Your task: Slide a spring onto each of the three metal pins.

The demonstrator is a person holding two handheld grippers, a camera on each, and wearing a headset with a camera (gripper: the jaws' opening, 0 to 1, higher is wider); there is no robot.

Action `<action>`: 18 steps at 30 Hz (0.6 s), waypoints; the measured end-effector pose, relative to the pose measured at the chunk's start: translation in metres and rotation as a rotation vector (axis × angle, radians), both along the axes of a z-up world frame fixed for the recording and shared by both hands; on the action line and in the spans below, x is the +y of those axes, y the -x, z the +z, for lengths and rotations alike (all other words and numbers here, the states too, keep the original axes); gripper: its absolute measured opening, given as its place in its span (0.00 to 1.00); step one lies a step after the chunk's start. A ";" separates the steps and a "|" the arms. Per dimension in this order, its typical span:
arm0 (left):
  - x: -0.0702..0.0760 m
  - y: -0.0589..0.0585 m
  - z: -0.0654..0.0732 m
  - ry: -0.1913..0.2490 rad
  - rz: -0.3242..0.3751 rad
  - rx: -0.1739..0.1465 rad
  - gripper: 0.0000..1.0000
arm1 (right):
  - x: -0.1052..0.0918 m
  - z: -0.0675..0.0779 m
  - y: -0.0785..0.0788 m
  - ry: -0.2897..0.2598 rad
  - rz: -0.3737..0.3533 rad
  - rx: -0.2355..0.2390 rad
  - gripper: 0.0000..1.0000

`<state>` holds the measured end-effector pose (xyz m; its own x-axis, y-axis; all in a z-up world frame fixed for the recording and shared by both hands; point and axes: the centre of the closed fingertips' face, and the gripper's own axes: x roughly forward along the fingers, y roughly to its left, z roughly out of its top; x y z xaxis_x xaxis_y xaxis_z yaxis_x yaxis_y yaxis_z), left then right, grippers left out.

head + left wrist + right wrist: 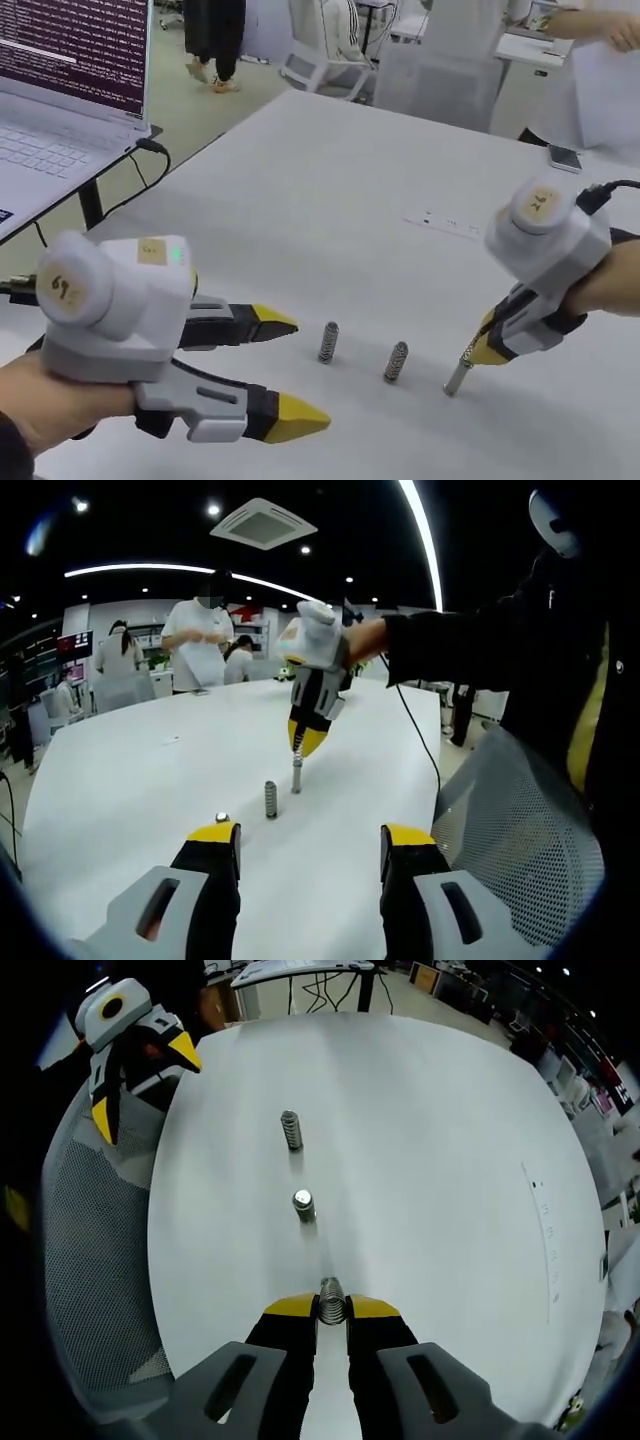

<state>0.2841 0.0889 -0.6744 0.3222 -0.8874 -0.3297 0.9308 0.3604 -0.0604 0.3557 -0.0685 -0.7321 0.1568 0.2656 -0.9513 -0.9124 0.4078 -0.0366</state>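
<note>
Three upright metal pins stand in a row on the white table (330, 190). The left pin (328, 342) and the middle pin (396, 362) each carry a spring. My right gripper (482, 350) is shut on a spring (332, 1305) and holds it at the top of the right pin (456, 379). Its own view looks down the row to the middle pin (304, 1203) and the far pin (291, 1130). My left gripper (290, 370) is open with nothing in it, just left of the row. In its view (310, 840) the right gripper (305, 742) hangs over the farthest pin (296, 777).
An open laptop (60, 80) sits on a stand at the far left, with a cable (150, 160) trailing off it. A phone (565, 158) and a small label strip (445, 224) lie on the table's far right. People stand beyond the table. A mesh chair (520, 820) is beside me.
</note>
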 end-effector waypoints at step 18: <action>0.000 0.001 0.000 -0.002 0.002 0.001 0.50 | 0.002 -0.026 0.002 0.003 -0.009 0.033 0.08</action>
